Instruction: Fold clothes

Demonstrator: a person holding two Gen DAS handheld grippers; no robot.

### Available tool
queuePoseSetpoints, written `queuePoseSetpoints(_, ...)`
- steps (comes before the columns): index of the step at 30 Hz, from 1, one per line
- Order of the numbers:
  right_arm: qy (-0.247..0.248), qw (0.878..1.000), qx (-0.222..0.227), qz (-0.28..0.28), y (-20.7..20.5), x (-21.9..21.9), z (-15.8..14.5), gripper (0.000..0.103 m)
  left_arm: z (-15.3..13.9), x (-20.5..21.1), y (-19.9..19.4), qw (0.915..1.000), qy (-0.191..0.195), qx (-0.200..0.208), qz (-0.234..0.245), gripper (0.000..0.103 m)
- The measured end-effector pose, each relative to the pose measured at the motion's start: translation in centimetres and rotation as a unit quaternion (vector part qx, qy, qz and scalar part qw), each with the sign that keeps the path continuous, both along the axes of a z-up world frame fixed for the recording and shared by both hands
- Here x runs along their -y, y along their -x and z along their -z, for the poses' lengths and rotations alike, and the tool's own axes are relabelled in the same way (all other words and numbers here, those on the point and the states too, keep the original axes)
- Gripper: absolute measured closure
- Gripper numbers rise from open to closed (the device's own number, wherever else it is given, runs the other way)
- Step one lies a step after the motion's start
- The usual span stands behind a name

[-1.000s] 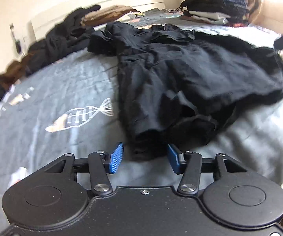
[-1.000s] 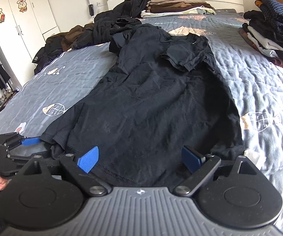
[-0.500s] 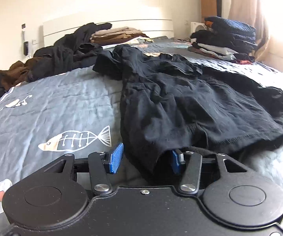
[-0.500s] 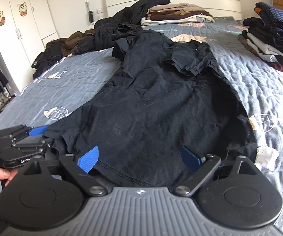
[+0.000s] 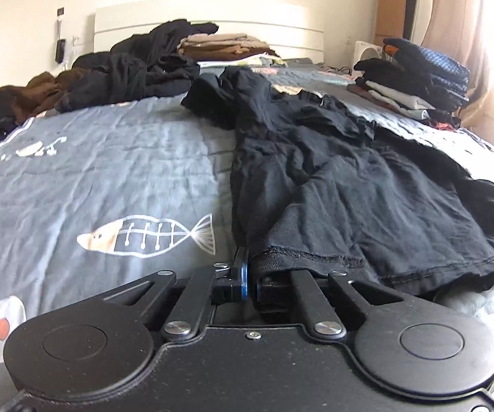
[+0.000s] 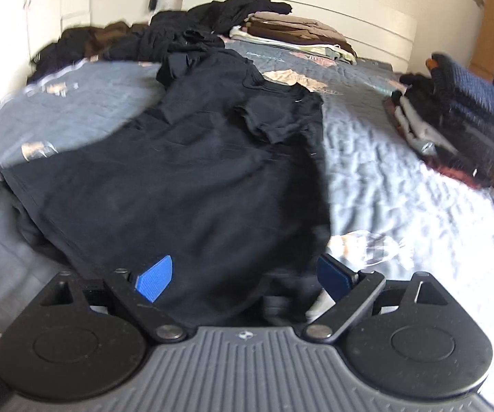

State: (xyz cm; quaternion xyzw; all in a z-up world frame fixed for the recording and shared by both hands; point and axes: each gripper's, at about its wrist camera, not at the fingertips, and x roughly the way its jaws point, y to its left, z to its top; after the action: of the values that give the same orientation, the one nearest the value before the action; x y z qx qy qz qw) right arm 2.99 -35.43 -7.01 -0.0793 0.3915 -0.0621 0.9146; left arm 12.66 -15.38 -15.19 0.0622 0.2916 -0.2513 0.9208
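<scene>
Bed (image 5: 92,178) with grey fish-print cover; black T-shirt (image 6: 185,178) laid lengthwise, collar far, hem near. Judged light, limp, non-slip cotton; it will sag and crease, so best taken at the two hem corners. Folded stacks (image 6: 453,127) far right, loose dark heap (image 5: 127,72) far left. Left gripper (image 5: 248,274) has just been closing, now clenched on the near-left hem corner. Right gripper (image 6: 243,278) released, jaws wide, near-right hem lying between the pads (image 6: 154,276), not pinched.

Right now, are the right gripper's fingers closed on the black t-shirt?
No, the right gripper has its blue fingers spread wide apart, with the black t-shirt hem lying loose between them.
</scene>
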Motion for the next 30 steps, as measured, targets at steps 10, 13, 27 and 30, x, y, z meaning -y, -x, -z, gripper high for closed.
queuePoseSetpoints(10, 0.163, 0.970, -0.132, -0.119, -1.9, 1.5, 2.7, 0.014, 0.7, 1.5, -0.5, 0.9993, -0.033, -0.018, 0.003, 0.098)
queuePoseSetpoints(13, 0.130, 0.978, -0.117, -0.114, -1.8, 1.5, 3.0, 0.014, 0.9, 1.9, -0.8, 0.9990, -0.037, -0.025, 0.003, 0.098)
queuePoseSetpoints(27, 0.175, 0.965, -0.164, -0.103, -2.2, 1.1, 7.0, 0.087, 1.6, 2.6, -1.2, 0.9979, -0.048, -0.044, -0.003, 0.098)
queuePoseSetpoints(30, 0.183, 0.966, -0.159, -0.092, -1.3, 1.6, 5.6, 0.091, 1.5, 2.6, -1.3, 0.9977, -0.051, -0.044, -0.002, 0.098)
